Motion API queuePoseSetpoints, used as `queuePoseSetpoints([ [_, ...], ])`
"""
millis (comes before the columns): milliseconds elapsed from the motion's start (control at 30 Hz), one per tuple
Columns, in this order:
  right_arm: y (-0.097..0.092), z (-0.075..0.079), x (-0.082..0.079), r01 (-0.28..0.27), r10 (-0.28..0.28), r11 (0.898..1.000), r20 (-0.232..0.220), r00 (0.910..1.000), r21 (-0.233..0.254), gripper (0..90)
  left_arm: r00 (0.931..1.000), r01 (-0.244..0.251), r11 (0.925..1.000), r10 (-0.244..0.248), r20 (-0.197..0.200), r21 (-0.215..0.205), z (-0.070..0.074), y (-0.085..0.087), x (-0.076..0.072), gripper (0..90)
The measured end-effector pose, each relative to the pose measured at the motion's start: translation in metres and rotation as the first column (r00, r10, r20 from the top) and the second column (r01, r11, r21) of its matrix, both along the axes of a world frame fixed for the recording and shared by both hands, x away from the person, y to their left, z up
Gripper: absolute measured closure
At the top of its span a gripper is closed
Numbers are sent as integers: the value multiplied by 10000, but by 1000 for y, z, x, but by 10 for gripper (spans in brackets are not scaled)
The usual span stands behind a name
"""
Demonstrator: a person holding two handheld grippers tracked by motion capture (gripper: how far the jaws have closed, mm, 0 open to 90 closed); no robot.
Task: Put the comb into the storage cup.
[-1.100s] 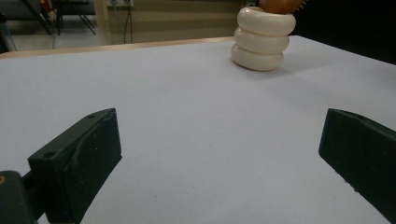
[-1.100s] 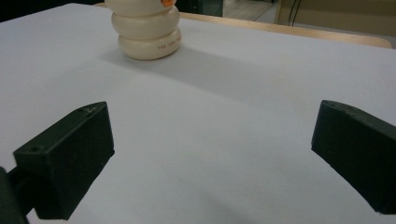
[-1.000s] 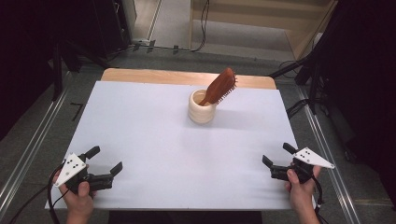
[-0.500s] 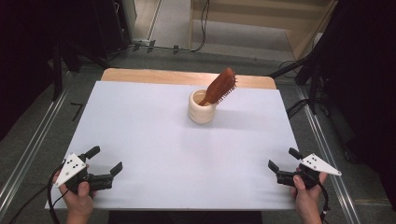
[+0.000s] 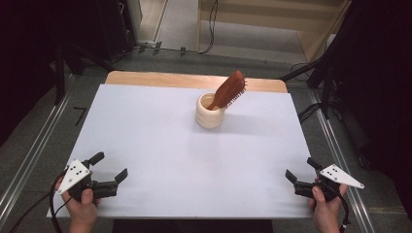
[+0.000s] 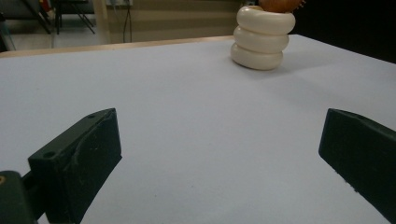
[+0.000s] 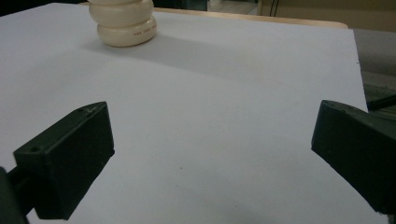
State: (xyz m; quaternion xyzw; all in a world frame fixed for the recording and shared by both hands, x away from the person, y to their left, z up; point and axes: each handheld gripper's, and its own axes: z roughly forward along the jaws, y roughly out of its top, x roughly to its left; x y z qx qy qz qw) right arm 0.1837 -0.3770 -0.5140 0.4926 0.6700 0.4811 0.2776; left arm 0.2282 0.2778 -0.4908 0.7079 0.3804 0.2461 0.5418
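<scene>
A cream ribbed cup (image 5: 210, 111) stands on the white table top (image 5: 160, 145), toward the back middle. A brown hairbrush (image 5: 228, 90) leans out of it, head up and to the right. The cup (image 6: 263, 38) also appears far off in the left gripper view, and the cup (image 7: 123, 22) at the top left of the right gripper view. My left gripper (image 5: 110, 166) rests open at the front left corner, nothing between its jaws. At the front right edge my right gripper (image 5: 302, 169) is open and empty too. Both are far from the cup.
A wooden strip (image 5: 145, 78) borders the table's back edge. Metal rails (image 5: 29, 160) run along both sides. Cables (image 5: 311, 111) lie on the floor at the right and behind.
My right gripper has drawn back toward the front right corner of the table. The left gripper, cup and brush have stayed put.
</scene>
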Motion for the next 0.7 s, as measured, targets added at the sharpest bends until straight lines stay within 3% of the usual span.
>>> queuePoseSetpoints([
  [367, -6, -3, -7, 55, -55, 9999, -32, 10000, 100, 0, 10000, -52, 10000, 51, -18, -67, 0, 0, 1, 0],
  [533, -9, -7, -7, -45, 41, 9983, 70, 10000, 589, 0, 10000, -53, 10000, 53, -45, -63, 0, 1, 1, 0],
  [700, -5, -8, -5, -12, 10, 9995, 62, 10000, 320, 0, 10000, -8, 10000, 7, -80, -45, 0, 0, 1, 0],
])
